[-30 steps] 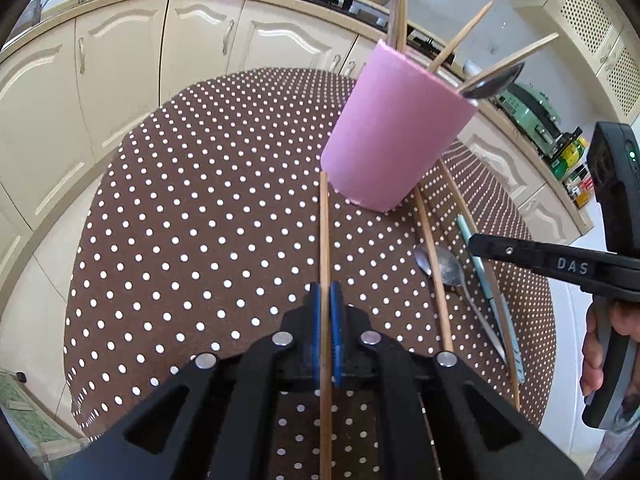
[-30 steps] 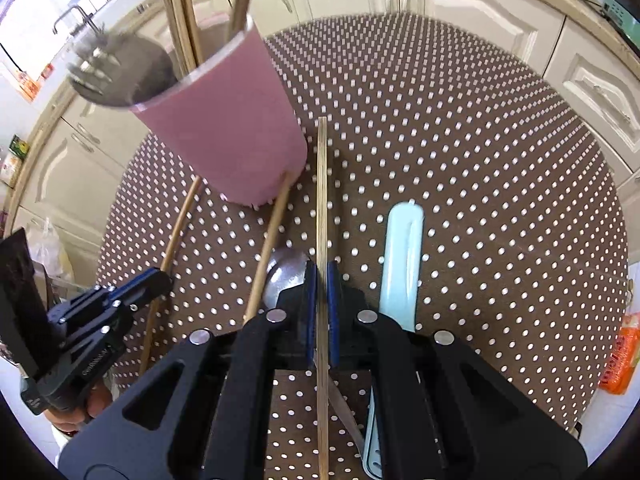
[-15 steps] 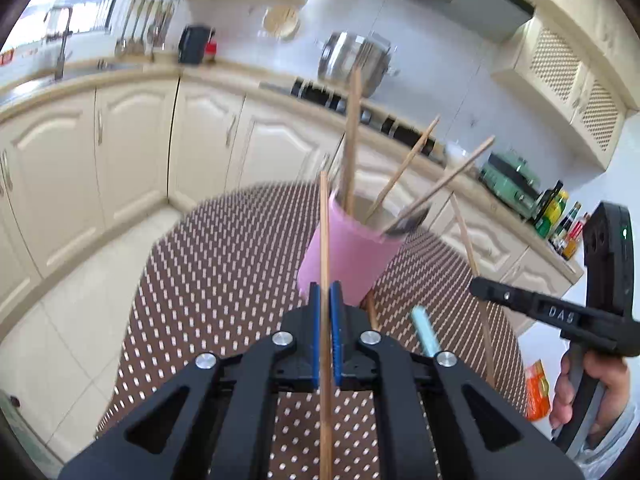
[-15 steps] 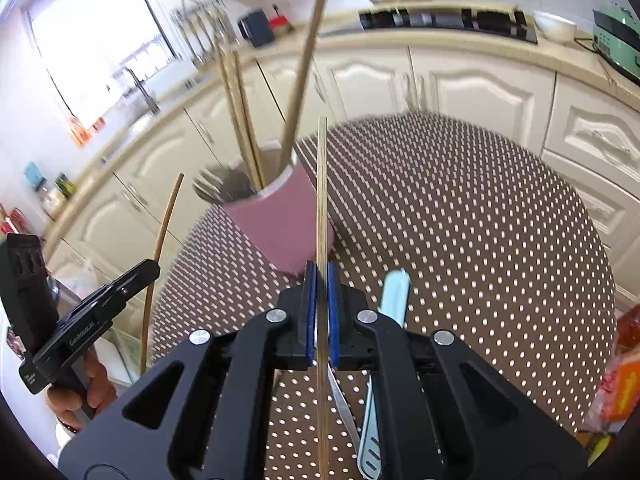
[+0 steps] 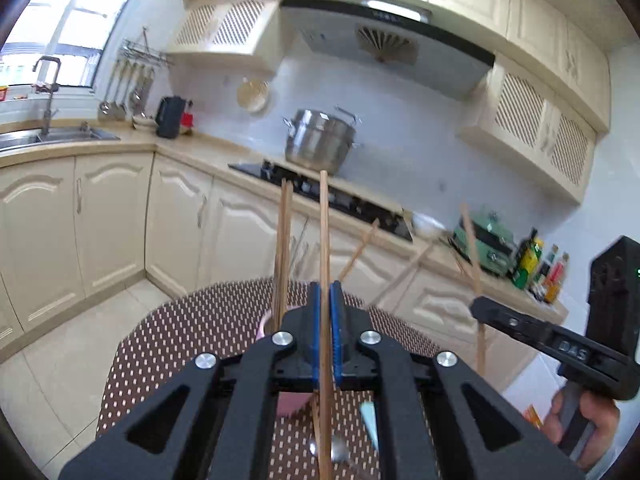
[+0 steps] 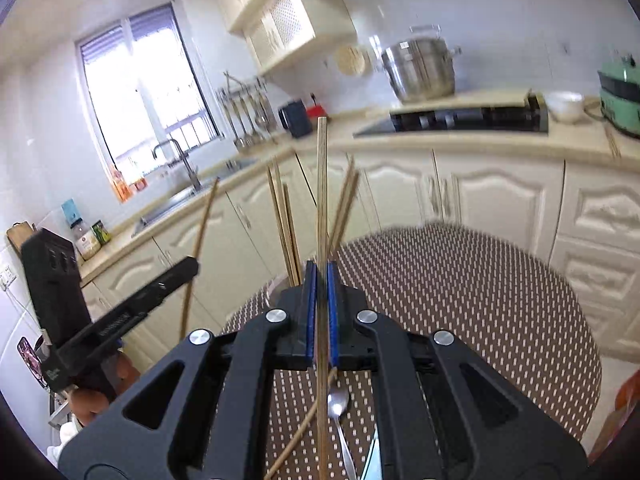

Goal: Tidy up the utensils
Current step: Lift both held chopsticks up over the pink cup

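My left gripper is shut on a wooden chopstick that sticks up and forward above the table. Just behind its fingers stands the pink cup, mostly hidden, with several chopsticks standing in it. My right gripper is shut on a second chopstick, also raised, with the cup's chopsticks close ahead. Each gripper shows in the other's view: the right gripper with its stick, the left gripper with its own. A metal spoon and one loose chopstick lie on the table.
The round table has a brown polka-dot cloth. A light blue handle lies beside the spoon. Cream kitchen cabinets, a hob and a steel pot line the far wall. A hand holds the right gripper.
Both grippers rose and tipped upward, each carrying its chopstick off the table. The views swung from looking down on the cloth to looking across the kitchen; the cup sank behind the fingers.
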`<state>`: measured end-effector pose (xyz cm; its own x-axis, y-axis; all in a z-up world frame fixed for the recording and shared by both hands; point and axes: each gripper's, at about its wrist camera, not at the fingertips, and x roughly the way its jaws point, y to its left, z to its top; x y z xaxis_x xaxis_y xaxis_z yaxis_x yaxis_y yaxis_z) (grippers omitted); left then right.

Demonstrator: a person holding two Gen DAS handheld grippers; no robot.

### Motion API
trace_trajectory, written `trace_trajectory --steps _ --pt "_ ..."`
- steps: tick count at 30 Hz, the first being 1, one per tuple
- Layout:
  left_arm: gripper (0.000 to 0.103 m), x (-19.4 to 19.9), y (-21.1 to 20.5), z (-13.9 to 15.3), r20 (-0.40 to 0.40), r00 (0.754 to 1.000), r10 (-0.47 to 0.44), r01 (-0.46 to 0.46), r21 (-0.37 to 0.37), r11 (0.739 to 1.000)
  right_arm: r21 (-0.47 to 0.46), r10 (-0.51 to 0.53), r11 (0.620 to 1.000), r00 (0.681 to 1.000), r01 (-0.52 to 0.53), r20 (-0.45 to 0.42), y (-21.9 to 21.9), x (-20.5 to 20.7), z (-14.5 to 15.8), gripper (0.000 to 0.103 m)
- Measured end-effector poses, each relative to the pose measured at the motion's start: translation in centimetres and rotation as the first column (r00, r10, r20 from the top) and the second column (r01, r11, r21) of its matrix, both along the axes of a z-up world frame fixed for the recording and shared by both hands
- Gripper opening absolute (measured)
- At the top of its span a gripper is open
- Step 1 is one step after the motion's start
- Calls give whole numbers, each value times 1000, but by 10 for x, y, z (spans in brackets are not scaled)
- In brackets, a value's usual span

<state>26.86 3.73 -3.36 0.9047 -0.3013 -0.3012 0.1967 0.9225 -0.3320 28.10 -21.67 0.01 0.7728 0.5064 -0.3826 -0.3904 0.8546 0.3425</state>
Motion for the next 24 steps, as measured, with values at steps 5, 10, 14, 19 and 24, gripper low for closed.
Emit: trace_trajectory --steps 5,10,14,19,24 --pt "5 17 -8 11 77 997 27 -26 -23 999 21 -14 1000 993 11 118 9 7 14 6" --pt "5 29 -15 18 180 982 52 -48 -23 999 49 -38 998 971 27 235 22 16 20 6" --pt "5 37 -11 19 259 964 68 -53 -62 997 100 -85 994 936 54 342 29 24 18 6" --pt "5 46 -5 15 331 939 90 -63 -90 994 139 -141 986 880 86 453 36 28 8 6" --pt "5 61 -2 7 339 937 82 -51 -99 994 167 -132 985 848 53 514 49 40 3 6"
